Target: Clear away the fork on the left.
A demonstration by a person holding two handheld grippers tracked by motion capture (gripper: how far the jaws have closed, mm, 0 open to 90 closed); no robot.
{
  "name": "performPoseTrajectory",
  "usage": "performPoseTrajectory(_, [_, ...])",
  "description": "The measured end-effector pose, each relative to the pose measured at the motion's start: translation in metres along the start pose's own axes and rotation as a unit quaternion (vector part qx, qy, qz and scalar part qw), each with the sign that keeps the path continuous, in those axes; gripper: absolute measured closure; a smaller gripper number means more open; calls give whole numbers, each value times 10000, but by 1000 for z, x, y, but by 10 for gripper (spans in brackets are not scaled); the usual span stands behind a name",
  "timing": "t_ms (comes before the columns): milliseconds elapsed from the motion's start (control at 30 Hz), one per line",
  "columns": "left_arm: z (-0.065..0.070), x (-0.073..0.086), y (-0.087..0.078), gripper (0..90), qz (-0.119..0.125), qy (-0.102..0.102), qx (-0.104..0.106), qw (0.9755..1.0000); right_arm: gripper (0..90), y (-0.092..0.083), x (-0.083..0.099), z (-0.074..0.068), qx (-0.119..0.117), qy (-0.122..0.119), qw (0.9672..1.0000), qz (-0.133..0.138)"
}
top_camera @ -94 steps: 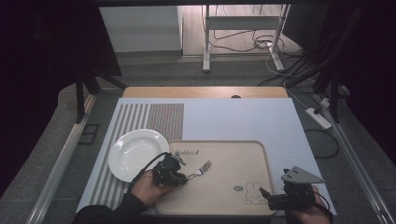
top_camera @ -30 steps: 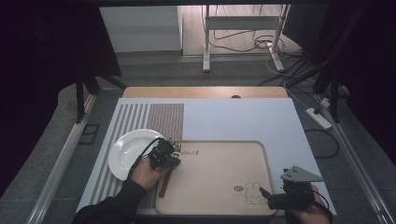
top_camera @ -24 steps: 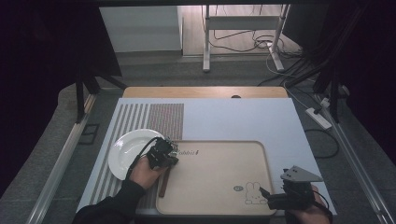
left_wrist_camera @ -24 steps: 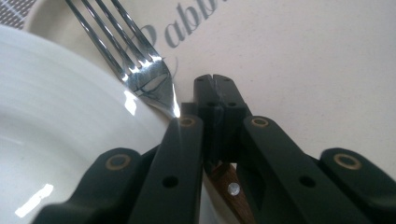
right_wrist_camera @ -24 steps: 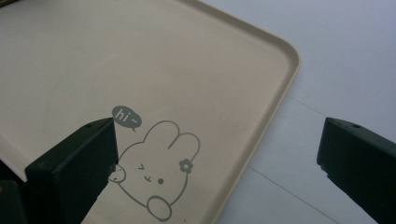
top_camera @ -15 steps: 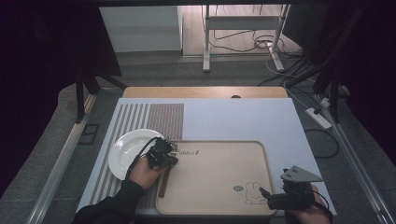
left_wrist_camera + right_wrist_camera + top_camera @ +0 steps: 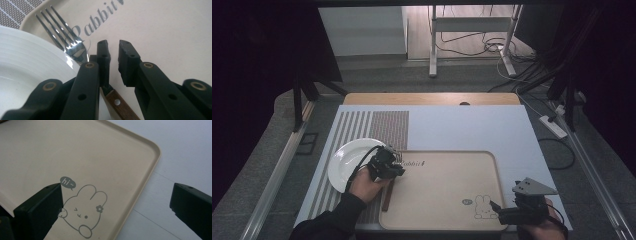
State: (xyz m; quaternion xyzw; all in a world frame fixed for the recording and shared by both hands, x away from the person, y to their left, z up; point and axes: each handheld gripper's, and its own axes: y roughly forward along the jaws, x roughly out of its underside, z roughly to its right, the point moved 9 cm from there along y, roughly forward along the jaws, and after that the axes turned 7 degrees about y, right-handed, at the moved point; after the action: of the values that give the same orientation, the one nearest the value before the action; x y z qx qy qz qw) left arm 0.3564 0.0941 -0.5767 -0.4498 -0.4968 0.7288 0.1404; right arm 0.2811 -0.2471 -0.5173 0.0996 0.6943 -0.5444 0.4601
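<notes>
A fork with a wooden handle lies between the white plate and the beige tray. Its tines rest on the tray by the printed word, next to the plate rim. My left gripper hovers right over the fork. Its jaws stand a narrow gap apart with nothing between the tips, and the handle shows below them. My right gripper stands wide open over the tray's near right corner, by the rabbit drawing.
A striped grey placemat lies under the plate on the pale table cover. The wooden table edge runs along the back. On the floor at the right lie a power strip and cables.
About three seconds ago the left gripper held the fork over the tray. It has carried the fork left to the plate's edge. In the last second nothing has visibly moved; the right gripper stayed put.
</notes>
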Motion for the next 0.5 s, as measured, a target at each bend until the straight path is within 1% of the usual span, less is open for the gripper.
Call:
performPoseTrajectory(167, [1, -2, -6, 731, 127, 102, -25, 9999, 0, 0, 0, 0, 1, 1, 10000, 0])
performPoseTrajectory(200, [1, -2, -7, 700, 141, 112, -6, 9998, 0, 0, 0, 0, 2, -1, 10000, -4])
performPoseTrajectory(233, [2, -3, -9, 700, 160, 124, 16, 9998, 0, 0, 0, 0, 2, -1, 10000, -4])
performPoseTrajectory(300, [2, -3, -11, 649, 206, 171, -18, 9996, 0, 0, 0, 0, 1, -2, 10000, -5])
performPoseTrajectory(367, [1, -2, -13, 611, 208, 189, -56, 9996, 0, 0, 0, 0, 0, -1, 10000, -6])
performPoseTrajectory(433, [0, -1, -14, 562, 232, 219, -44, 9995, 0, 0, 0, 0, 0, -3, 10000, -8])
performPoseTrajectory(500, [-2, 0, -15, 517, 230, 226, -95, 9994, 0, 0, 0, 0, 0, -3, 10000, -9])
